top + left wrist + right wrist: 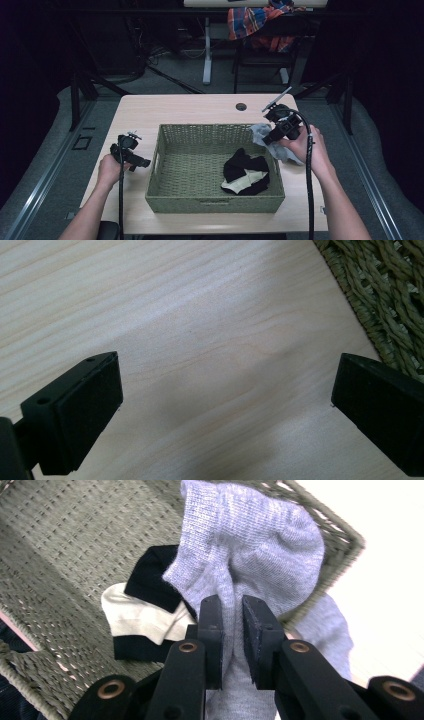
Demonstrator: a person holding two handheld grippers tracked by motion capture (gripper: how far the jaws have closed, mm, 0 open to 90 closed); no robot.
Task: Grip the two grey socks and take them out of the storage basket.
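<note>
A green woven basket sits in the middle of the wooden table. Inside it, toward the right, lies a black and cream sock. My right gripper hangs over the basket's right rim, shut on a grey sock that drapes across that rim. My left gripper is open just above the bare table, left of the basket, with nothing between its jaws.
Beyond the table stands a chair with a plaid shirt draped on it, beside a white desk leg. A small round hole marks the table's far edge. Bare table lies left and right of the basket.
</note>
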